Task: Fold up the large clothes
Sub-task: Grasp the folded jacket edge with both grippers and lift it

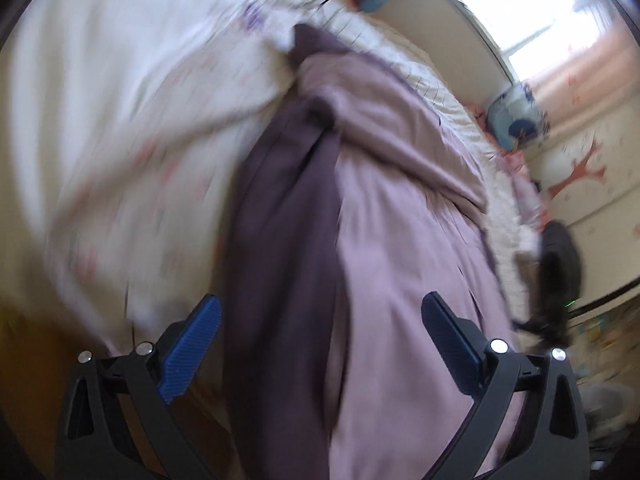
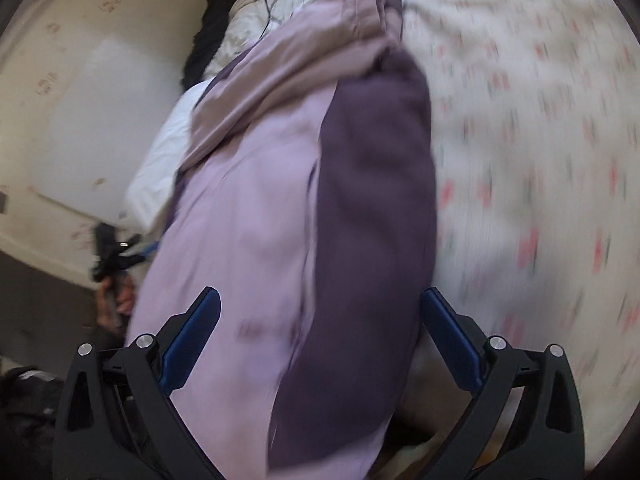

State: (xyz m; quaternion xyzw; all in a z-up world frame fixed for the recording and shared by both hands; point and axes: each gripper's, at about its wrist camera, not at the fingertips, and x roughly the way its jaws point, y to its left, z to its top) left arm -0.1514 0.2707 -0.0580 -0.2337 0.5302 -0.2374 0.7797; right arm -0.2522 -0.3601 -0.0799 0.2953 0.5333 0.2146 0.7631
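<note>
Two grippers hang over a bed, and both have their jaws spread wide with nothing pinched. The left gripper [image 1: 321, 312] and the right gripper [image 2: 320, 307] each have black arms and blue pads.

The big two-tone purple garment of soft cloth [image 1: 360, 208] lies on the bed, running straight out ahead between the jaws in both views. One long part is dark purple and the other is pale lilac. From the left gripper the dark strip sits just left of the middle; from the right gripper it sits toward the right jaw. Its far end is bunched up.

The white bed sheet with small pink and green prints [image 2: 540, 128] spreads out past the right jaw of the right gripper and past the left jaw of the left gripper.

Far ahead and to the right of the left gripper is a bright window [image 1: 532, 12]. A cream wall with faint prints [image 2: 72, 80] lies to the left of the right gripper. Both pictures are blurry.
</note>
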